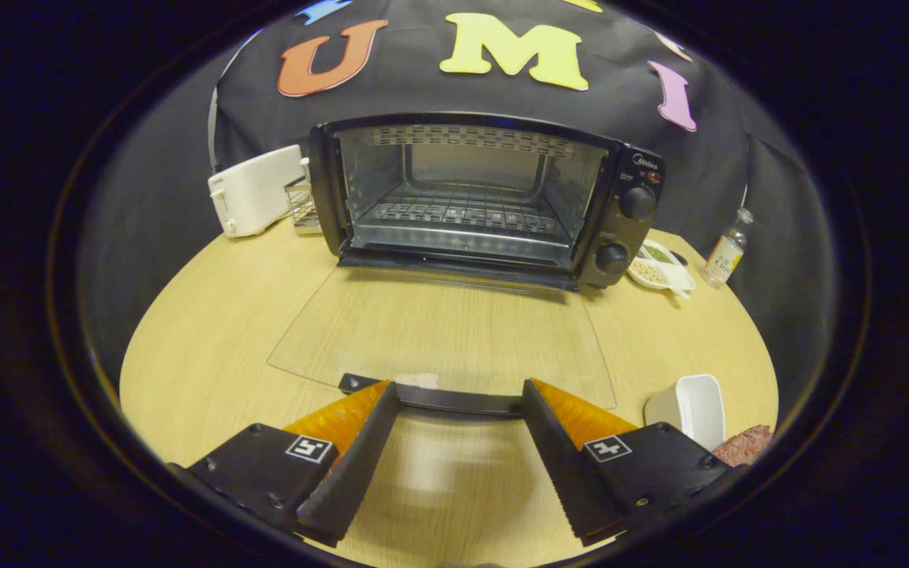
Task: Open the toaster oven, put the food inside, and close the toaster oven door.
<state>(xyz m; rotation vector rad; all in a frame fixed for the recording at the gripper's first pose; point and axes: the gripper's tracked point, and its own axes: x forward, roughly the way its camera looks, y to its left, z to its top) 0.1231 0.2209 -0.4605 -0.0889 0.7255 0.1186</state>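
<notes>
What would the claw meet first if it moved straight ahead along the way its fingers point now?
Most likely the handle bar of the lowered glass door, which lies just ahead between the open claw fingertips. Beyond it stands the toaster oven, its cavity open. Height over the door is unclear, so the claw might pass above it.

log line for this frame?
oven: open, rack bare | door: down flat | gripper: open, at door handle | food: on table

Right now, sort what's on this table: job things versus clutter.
Job: toaster oven, its glass door folded down, door handle between the open gripper fingers, food.
Clutter: white toaster, white dish, seasoning tray, bottle.
</notes>
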